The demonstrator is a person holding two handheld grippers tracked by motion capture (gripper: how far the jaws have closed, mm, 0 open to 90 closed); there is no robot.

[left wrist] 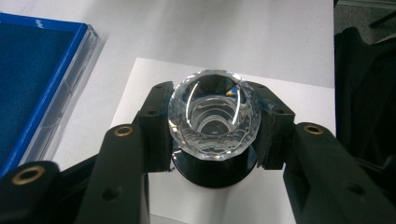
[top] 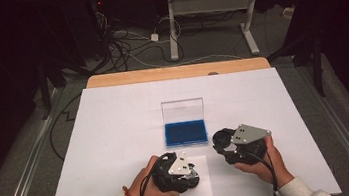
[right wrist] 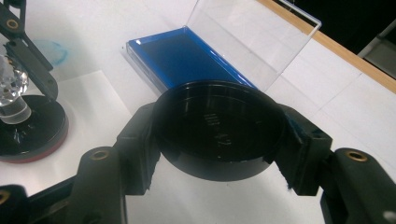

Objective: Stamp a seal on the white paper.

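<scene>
In the left gripper view, my left gripper (left wrist: 215,123) is shut on a clear faceted crystal knob (left wrist: 214,112). The knob stands upright on a round black base (left wrist: 219,175). From the right gripper view, that knob (right wrist: 11,86) and its black, red-rimmed base (right wrist: 30,133) sit at the far left. My right gripper (right wrist: 219,140) is shut on a shallow round black cap (right wrist: 218,123), held just above the table. In the high view, the left gripper (top: 191,172) is near the front edge and the right gripper (top: 224,140) is beside the blue case.
A flat case with a blue lining (top: 185,132) lies at the table's middle, its clear lid (top: 182,110) standing open. A small white sheet (left wrist: 299,102) lies under the base. The large white cover (top: 116,135) spans the table, with a wooden edge (top: 174,72) at the far side.
</scene>
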